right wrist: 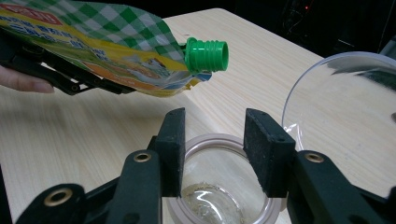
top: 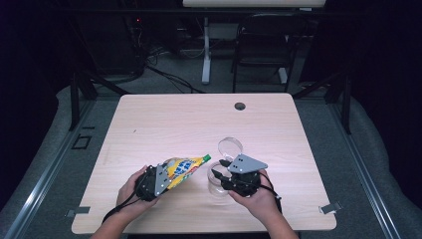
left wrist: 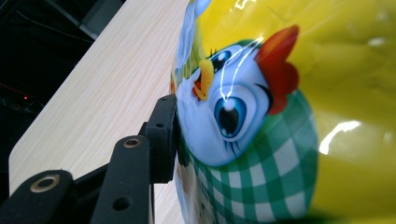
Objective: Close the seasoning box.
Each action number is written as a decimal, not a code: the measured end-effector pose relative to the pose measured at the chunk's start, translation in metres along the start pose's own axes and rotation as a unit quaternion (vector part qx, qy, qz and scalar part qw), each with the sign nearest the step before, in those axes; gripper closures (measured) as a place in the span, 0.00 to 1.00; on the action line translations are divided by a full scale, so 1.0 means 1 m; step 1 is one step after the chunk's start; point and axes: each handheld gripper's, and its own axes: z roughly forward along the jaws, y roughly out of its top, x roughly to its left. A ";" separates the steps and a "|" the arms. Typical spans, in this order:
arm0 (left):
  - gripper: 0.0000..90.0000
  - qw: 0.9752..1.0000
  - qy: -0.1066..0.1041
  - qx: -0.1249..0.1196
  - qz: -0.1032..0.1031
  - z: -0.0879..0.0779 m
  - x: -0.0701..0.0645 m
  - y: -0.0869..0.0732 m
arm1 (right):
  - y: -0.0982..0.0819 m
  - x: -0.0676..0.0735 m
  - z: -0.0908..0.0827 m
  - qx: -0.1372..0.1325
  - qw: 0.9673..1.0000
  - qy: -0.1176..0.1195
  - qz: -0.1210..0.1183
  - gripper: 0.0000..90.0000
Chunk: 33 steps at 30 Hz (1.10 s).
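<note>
Right now your left tongs [top: 164,180] are pinching the spouted pouch [top: 185,168] by its lower body and holding it off the desk [top: 164,119], tilted so the green cap [right wrist: 206,55] points toward the glass jar [top: 217,186]. In the left gripper view one pad presses flat into the printed foil beside the cartoon chicken. Expect that pouch to be soft and slick: the film gives under the pads, and any liquid inside will shift as you tip it, so the weight will likely slide toward the spout. Stay on the broad body where you are, since a grip near the thin seam or the neck would probably let it fold or slip.

Your right tongs [right wrist: 212,144] stand spread, one jaw either side of the jar's mouth, not pressing on it as far as the right gripper view shows. The jar stands upright on the desk, nearly empty, with its clear hinged lid [right wrist: 343,100] swung back. It looks rigid, smooth and breakable, so take it at the rim or wall with a firm, even squeeze, never a snatch. The cap looks hard and ribbed, a fair place to bite when you unscrew it.
</note>
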 end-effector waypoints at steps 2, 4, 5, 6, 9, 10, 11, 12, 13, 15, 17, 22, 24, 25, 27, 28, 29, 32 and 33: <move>0.64 1.000 0.001 0.000 0.002 0.000 0.000 0.000 | 0.000 0.000 0.000 0.000 1.000 0.001 -0.001 0.66; 0.64 1.000 0.002 0.001 0.005 -0.001 0.000 0.000 | 0.000 0.001 0.000 0.000 1.000 0.001 -0.001 0.66; 0.64 1.000 0.003 0.001 0.006 -0.001 -0.001 0.001 | 0.000 0.002 0.000 0.000 1.000 0.003 -0.002 0.66; 0.64 1.000 0.005 0.002 0.007 -0.001 -0.001 0.001 | 0.000 0.002 0.000 0.000 1.000 0.003 -0.002 0.65; 0.64 1.000 0.008 0.000 0.010 -0.002 0.000 0.001 | 0.000 0.003 0.000 -0.002 1.000 0.002 -0.006 0.65; 0.64 1.000 0.009 0.001 0.011 -0.002 0.000 0.001 | 0.000 0.003 0.000 -0.002 1.000 0.001 -0.006 0.65; 0.64 1.000 0.011 0.001 0.011 -0.002 0.000 0.001 | 0.000 0.003 -0.001 -0.002 1.000 0.001 -0.007 0.65; 0.64 1.000 0.012 0.002 0.014 -0.003 0.000 0.002 | 0.000 0.003 -0.001 -0.001 1.000 -0.001 -0.007 0.64; 0.64 1.000 0.015 0.002 0.016 -0.003 0.000 0.002 | 0.000 0.003 -0.001 -0.002 1.000 -0.001 -0.007 0.64; 0.64 1.000 0.021 0.002 0.019 -0.004 0.000 0.003 | 0.001 0.002 -0.002 -0.003 1.000 -0.003 -0.004 0.63; 0.64 0.999 0.029 0.004 0.031 -0.006 0.000 0.005 | 0.001 0.002 -0.003 -0.005 1.000 -0.005 -0.004 0.63; 0.64 0.998 0.049 0.002 0.045 -0.009 -0.001 0.011 | 0.004 0.003 -0.006 -0.011 1.000 -0.004 -0.007 0.63; 0.64 0.997 0.052 0.004 0.053 -0.010 -0.001 0.015 | 0.006 0.002 -0.009 -0.014 1.000 -0.006 -0.008 0.63; 0.64 0.997 0.057 0.003 0.056 -0.010 -0.001 0.016 | 0.006 0.002 -0.010 -0.015 1.000 -0.006 -0.008 0.63; 0.64 0.996 0.060 0.002 0.066 -0.012 -0.001 0.020 | 0.007 0.002 -0.011 -0.021 1.000 -0.009 -0.008 0.63; 0.64 0.995 0.062 0.004 0.076 -0.012 0.000 0.022 | 0.007 0.003 -0.012 -0.022 1.000 -0.009 -0.007 0.63; 0.64 0.994 0.068 0.003 0.085 -0.012 -0.001 0.024 | 0.008 0.003 -0.013 -0.023 1.000 -0.010 -0.008 0.63; 0.64 0.992 0.070 0.011 0.107 -0.013 0.001 0.028 | 0.009 0.004 -0.014 -0.026 1.000 -0.009 -0.011 0.63; 0.64 0.991 0.072 0.011 0.112 -0.014 0.002 0.029 | 0.010 0.004 -0.015 -0.028 1.000 -0.009 -0.010 0.63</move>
